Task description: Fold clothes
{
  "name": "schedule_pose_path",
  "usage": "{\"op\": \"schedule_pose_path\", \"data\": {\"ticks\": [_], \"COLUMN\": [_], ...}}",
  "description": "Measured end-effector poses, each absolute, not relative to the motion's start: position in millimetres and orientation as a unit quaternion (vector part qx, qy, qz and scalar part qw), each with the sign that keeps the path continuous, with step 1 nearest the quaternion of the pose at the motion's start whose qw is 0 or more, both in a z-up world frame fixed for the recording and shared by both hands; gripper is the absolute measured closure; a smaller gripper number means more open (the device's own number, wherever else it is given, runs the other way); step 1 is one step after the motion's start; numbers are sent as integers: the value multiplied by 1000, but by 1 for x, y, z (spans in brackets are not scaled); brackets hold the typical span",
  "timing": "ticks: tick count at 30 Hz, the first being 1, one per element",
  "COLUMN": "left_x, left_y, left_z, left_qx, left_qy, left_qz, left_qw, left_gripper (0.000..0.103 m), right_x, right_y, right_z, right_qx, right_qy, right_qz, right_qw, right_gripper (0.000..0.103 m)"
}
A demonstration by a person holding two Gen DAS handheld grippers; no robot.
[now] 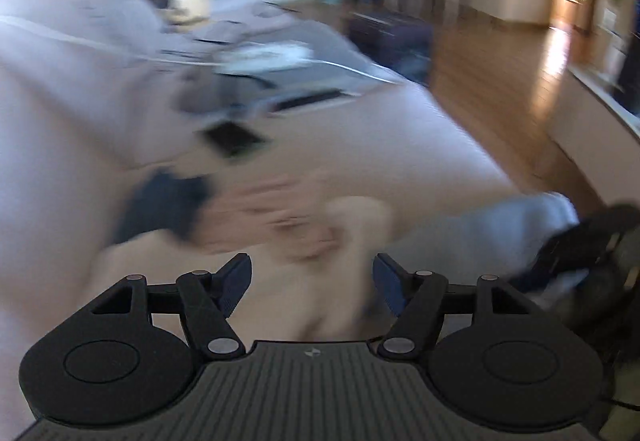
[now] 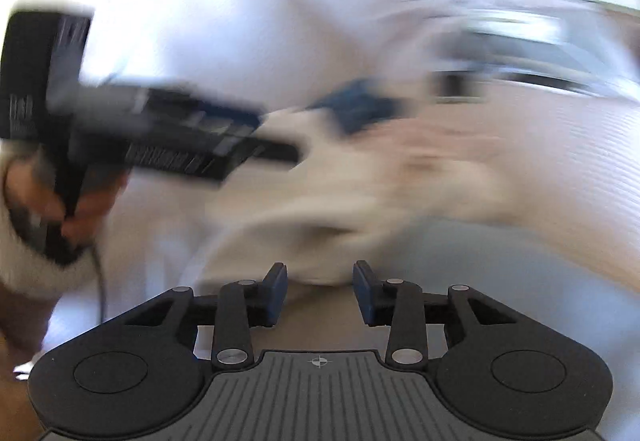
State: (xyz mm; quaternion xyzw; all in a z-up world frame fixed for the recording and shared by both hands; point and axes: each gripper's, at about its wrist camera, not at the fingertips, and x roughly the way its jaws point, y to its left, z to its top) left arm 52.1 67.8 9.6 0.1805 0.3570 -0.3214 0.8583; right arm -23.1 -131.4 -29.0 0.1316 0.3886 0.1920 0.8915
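Observation:
Both views are smeared by motion. A cream garment point(image 1: 320, 225) with a dark blue part point(image 1: 164, 201) lies crumpled on the pale bed sheet point(image 1: 60, 121). My left gripper point(image 1: 312, 281) is open just above it, and cream cloth shows between and below its blue pads. In the right wrist view the same garment point(image 2: 340, 193) and its blue part point(image 2: 360, 105) lie ahead of my right gripper point(image 2: 320, 277), which is open with the cloth's near edge at its fingertips. The left gripper point(image 2: 256, 133) reaches in from the left, held by a hand point(image 2: 80, 209).
A small black flat object point(image 1: 232, 139) and a heap of grey and white clothes point(image 1: 260, 57) lie farther up the bed. Wooden floor point(image 1: 500, 81) runs along the bed's right side, with a dark case point(image 1: 392, 33) and shelves beyond. A white sleeve point(image 1: 520, 217) enters at the right.

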Motion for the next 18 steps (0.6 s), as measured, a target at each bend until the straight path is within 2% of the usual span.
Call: {"op": "schedule_pose_path", "data": {"ticks": [4, 6, 7, 8, 10, 13, 18], "left_x": [80, 91, 96, 102, 113, 115, 109], "left_y": [6, -2, -6, -10, -19, -1, 75], "left_z": [-38, -54, -62, -71, -87, -83, -48], "left_qx": [194, 203, 207, 212, 221, 233, 276], "left_qy": [387, 402, 410, 418, 433, 439, 409], "left_qz": [-342, -326, -318, -310, -295, -283, -189], "left_qw": [834, 831, 829, 827, 823, 821, 849], "left_gripper": [38, 42, 51, 68, 81, 92, 95], "right_x": [-62, -79, -84, -89, -92, -89, -100], "right_y": [-200, -216, -220, -221, -226, -225, -234], "right_z": [-32, -34, -36, -39, -47, -56, -56], "right_qx": [172, 177, 183, 192, 204, 211, 215], "right_qy": [375, 366, 361, 359, 359, 367, 364], "right_qz": [69, 29, 19, 14, 9, 8, 9], "right_qw": [908, 913, 914, 913, 911, 906, 906], "right_gripper": [66, 65, 65, 65, 65, 66, 66]}}
